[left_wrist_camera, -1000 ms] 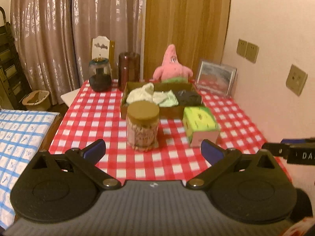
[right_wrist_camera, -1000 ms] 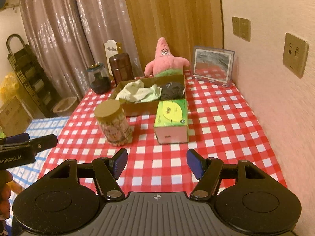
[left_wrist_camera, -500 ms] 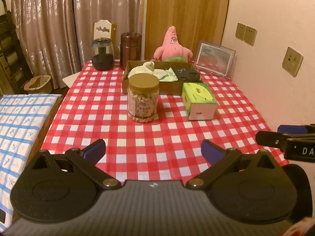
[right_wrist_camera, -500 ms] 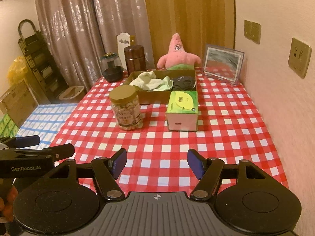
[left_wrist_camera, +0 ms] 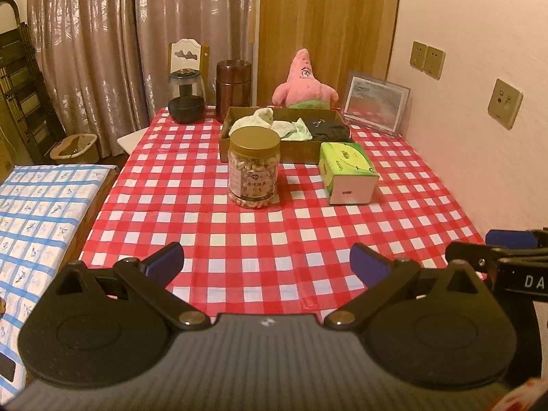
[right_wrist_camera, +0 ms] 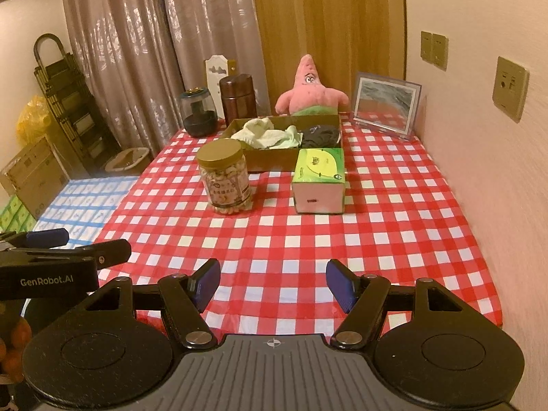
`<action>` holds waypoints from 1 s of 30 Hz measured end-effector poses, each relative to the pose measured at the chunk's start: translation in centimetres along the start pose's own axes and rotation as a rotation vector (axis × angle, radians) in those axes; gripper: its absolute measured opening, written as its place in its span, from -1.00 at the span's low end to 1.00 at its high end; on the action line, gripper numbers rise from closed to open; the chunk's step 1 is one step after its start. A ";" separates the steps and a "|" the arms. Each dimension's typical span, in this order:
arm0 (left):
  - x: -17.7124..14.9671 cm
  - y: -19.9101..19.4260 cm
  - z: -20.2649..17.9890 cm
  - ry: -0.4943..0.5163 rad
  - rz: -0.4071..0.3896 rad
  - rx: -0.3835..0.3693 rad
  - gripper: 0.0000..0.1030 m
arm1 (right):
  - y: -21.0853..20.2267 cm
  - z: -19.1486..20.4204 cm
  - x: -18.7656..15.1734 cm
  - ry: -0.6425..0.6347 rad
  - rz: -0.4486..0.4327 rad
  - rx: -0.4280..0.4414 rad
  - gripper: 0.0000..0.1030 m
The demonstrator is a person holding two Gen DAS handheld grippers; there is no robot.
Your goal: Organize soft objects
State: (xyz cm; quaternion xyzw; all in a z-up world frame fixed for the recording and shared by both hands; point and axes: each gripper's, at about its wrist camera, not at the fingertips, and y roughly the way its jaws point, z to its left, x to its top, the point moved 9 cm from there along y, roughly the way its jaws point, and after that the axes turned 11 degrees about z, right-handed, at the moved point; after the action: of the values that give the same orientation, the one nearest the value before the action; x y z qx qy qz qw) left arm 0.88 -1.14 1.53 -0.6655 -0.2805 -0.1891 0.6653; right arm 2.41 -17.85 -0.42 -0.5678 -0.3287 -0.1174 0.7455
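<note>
A shallow brown cardboard box (left_wrist_camera: 291, 150) (right_wrist_camera: 270, 161) stands at the far middle of the red-checked table. Inside lie pale cream and light green cloths (left_wrist_camera: 270, 125) (right_wrist_camera: 270, 135) and a dark cloth (left_wrist_camera: 327, 129) (right_wrist_camera: 320, 136). A pink star plush (left_wrist_camera: 303, 85) (right_wrist_camera: 310, 90) sits upright behind the box. My left gripper (left_wrist_camera: 267, 263) hangs open and empty over the table's near edge. My right gripper (right_wrist_camera: 273, 284) is also open and empty, at the near edge, far from the box.
A jar of snacks with a tan lid (left_wrist_camera: 253, 167) (right_wrist_camera: 226, 176) and a green tissue box (left_wrist_camera: 347, 173) (right_wrist_camera: 320, 179) stand in front of the cardboard box. A dark glass jar (left_wrist_camera: 186, 97), a brown canister (left_wrist_camera: 233, 87) and a picture frame (left_wrist_camera: 375, 102) line the far edge. The wall runs along the right.
Both grippers have drawn back from the table's objects, which now look smaller and farther away. Both stay open and empty.
</note>
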 end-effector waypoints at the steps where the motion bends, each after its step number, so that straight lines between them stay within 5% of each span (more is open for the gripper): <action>1: 0.0 -0.2 0.0 0.002 -0.002 0.001 0.99 | -0.1 0.0 -0.1 0.003 0.000 0.000 0.33; 30: -0.6 -0.4 -0.6 0.018 -0.004 -0.002 0.99 | -0.9 0.1 -0.3 0.010 -0.012 -0.001 0.33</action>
State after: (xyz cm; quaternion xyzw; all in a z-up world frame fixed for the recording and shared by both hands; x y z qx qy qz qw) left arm 0.19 -1.80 1.49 -0.6641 -0.2756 -0.1964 0.6667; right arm 1.70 -18.11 0.09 -0.5656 -0.3281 -0.1249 0.7462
